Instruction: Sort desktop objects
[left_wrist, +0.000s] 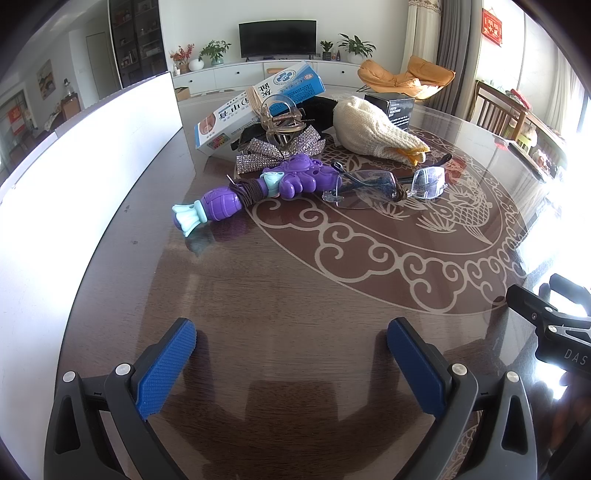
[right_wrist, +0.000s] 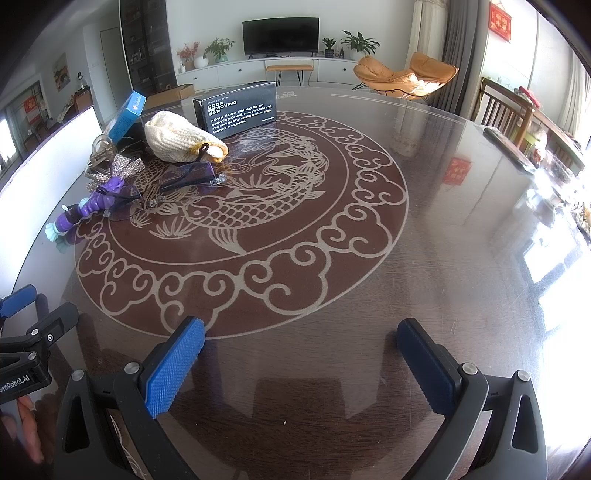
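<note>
A pile of objects lies on the round glass-topped table (left_wrist: 295, 295). It holds a purple toy (left_wrist: 258, 186) with dark cord wound on it, clear safety glasses (left_wrist: 391, 182), a rhinestone bow (left_wrist: 277, 151), a clear hair claw (left_wrist: 282, 116), a blue-white box (left_wrist: 258, 105), a cream knitted glove (left_wrist: 373, 129) and a black box (right_wrist: 236, 107). My left gripper (left_wrist: 291, 332) is open and empty, well short of the toy. My right gripper (right_wrist: 301, 332) is open and empty over bare table, with the pile far to its left (right_wrist: 147, 166).
A white board (left_wrist: 85, 155) stands along the table's left edge. Wooden chairs (right_wrist: 506, 107) stand at the far right rim. The left gripper's body (right_wrist: 29, 343) shows at the right wrist view's left edge, and the right gripper's body (left_wrist: 546, 321) shows at the left wrist view's right edge.
</note>
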